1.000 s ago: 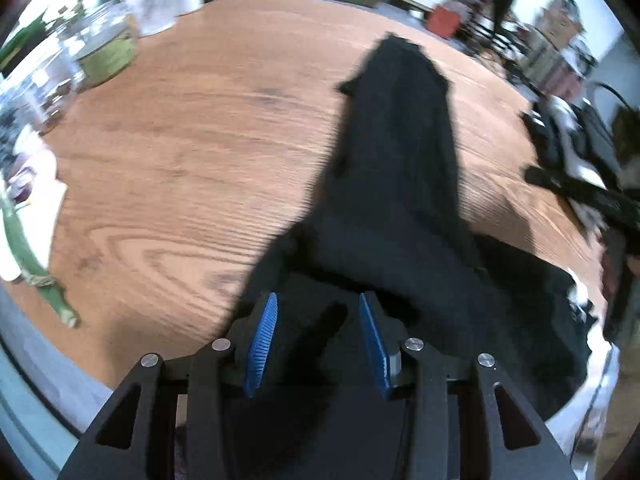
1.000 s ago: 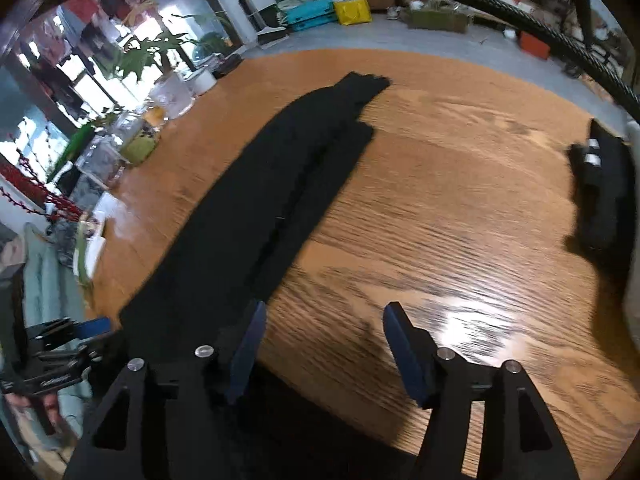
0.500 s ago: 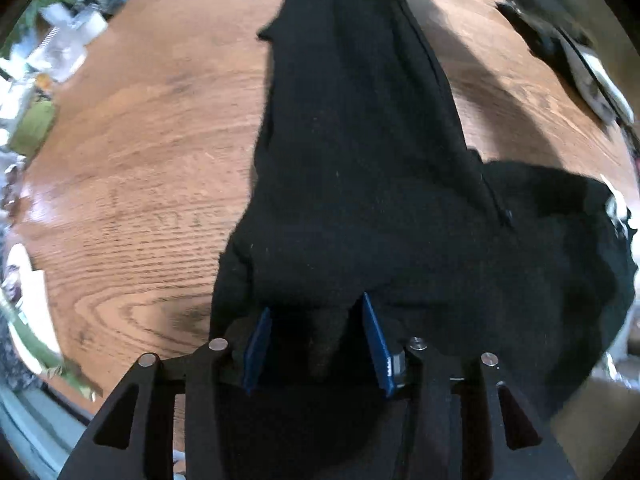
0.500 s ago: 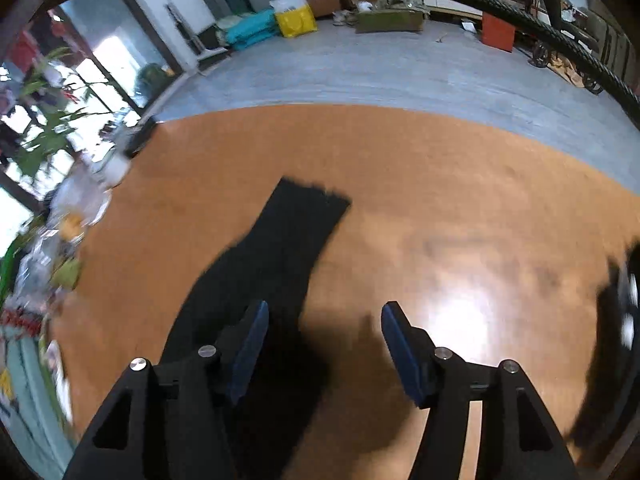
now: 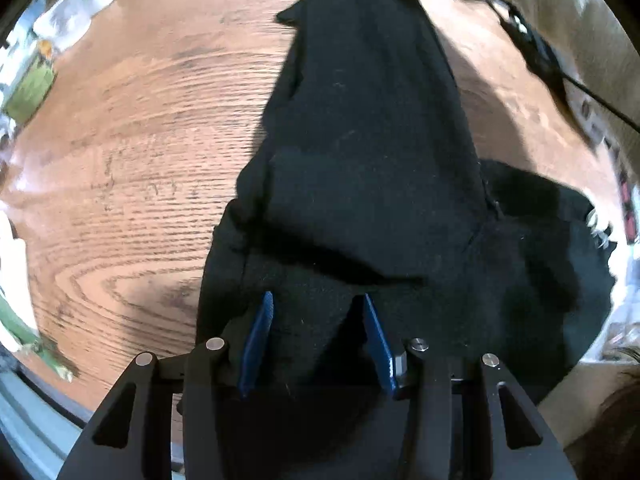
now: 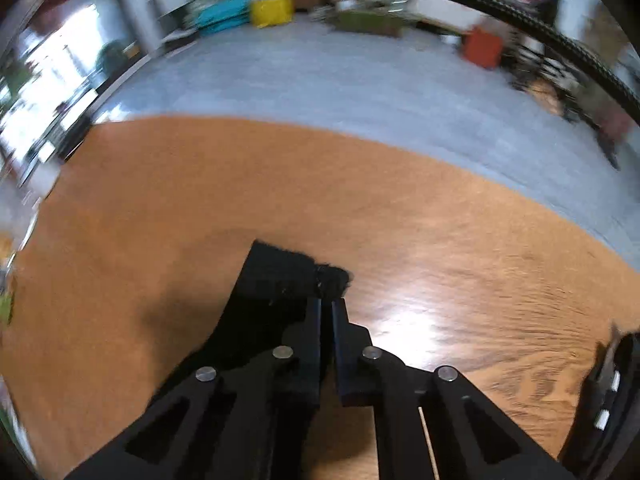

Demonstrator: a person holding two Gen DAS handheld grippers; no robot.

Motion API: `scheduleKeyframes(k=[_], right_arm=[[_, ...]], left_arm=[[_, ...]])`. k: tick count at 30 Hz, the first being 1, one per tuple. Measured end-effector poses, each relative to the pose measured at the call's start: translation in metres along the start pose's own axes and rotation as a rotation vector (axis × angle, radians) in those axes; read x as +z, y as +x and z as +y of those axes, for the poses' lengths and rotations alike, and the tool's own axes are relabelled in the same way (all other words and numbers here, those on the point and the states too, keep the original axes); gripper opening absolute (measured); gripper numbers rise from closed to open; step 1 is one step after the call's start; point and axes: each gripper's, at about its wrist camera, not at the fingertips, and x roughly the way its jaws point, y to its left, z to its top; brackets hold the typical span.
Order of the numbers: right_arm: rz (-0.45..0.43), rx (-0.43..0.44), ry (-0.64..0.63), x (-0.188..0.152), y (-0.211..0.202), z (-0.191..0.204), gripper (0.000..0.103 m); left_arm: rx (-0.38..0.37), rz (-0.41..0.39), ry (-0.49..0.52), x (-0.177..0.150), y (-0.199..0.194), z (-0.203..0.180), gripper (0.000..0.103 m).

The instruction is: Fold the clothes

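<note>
A long black garment [image 5: 372, 128] lies along the wooden table [image 5: 132, 152] in the left wrist view, its far end narrow, its near part bunched wide. My left gripper [image 5: 316, 320] has its blue pads apart with a fold of the black cloth between them. In the right wrist view my right gripper [image 6: 326, 304] is shut on the far cuff end of the black garment [image 6: 276, 276], low over the wooden table [image 6: 440, 240].
Jars and plants [image 5: 36, 80] stand along the table's left edge. The person's beige sleeve [image 5: 560, 20] and cables are at the upper right. A black device [image 6: 612, 392] lies at the table's right. Grey floor [image 6: 340, 80] with boxes lies beyond the table.
My right gripper travelled along the garment to its far end and shut on the cuff. My left gripper tilted down over the bunched near part, pads still apart.
</note>
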Motion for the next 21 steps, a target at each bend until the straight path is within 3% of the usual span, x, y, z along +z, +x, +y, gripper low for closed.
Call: scheduleKeyframes(k=[3,5,8,11,16,19,21], right_arm=[[-0.024,0.018,0.051,-0.001,-0.003,-0.012,0.005],[-0.078,0.052,0.065,-0.003,-0.017,-0.019,0.005],[-0.189,0.181,0.121,-0.007,-0.058,-0.037,0.005],[-0.299,0.297,0.038,-0.029,-0.121,-0.040,0.006],[-0.474,0.494,-0.142,-0.131,-0.246,-0.045,0.006],[-0.568,0.560,-0.243,-0.244,-0.325,-0.064,0.006],[-0.616,0.559,-0.278,-0.328,-0.368,-0.074,0.006]], left_arm=[[-0.022,-0.004,-0.014,-0.002,-0.004,0.003,0.048],[0.007,-0.003,0.004,-0.004,-0.005,-0.002,0.048],[0.050,-0.003,0.010,-0.006,-0.006,-0.010,0.049],[0.036,0.013,-0.033,-0.003,-0.007,-0.009,0.051],[-0.072,0.026,-0.244,-0.001,-0.014,0.013,0.052],[-0.088,0.019,-0.284,-0.004,-0.017,0.016,0.052],[-0.099,0.015,-0.310,-0.006,-0.019,0.017,0.052]])
